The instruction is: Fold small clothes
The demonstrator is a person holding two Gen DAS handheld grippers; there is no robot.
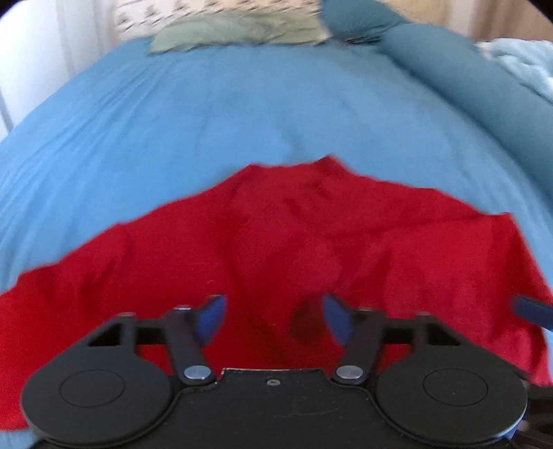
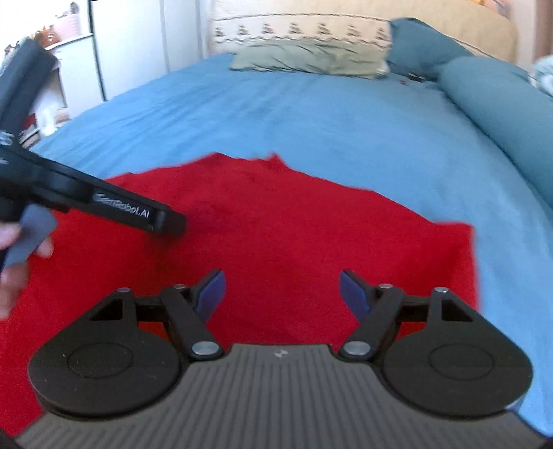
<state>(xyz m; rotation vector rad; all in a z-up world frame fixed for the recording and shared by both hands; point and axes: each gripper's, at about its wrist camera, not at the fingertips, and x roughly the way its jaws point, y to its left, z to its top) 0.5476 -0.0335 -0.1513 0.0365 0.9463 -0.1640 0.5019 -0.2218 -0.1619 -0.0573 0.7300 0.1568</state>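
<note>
A red garment (image 1: 276,241) lies spread on the blue bedsheet (image 1: 242,103); it also shows in the right wrist view (image 2: 293,235). My left gripper (image 1: 274,317) is open and empty just above the near part of the garment. My right gripper (image 2: 282,293) is open and empty above the garment's near right part. The left gripper's body (image 2: 103,203) shows at the left of the right wrist view, over the garment. A blue fingertip (image 1: 528,309) of the right gripper shows at the right edge of the left wrist view.
A grey-green pillow (image 2: 311,58) and a patterned pillow (image 2: 300,29) lie at the head of the bed. A teal bolster (image 2: 501,103) runs along the right side. White furniture (image 2: 121,51) stands left of the bed.
</note>
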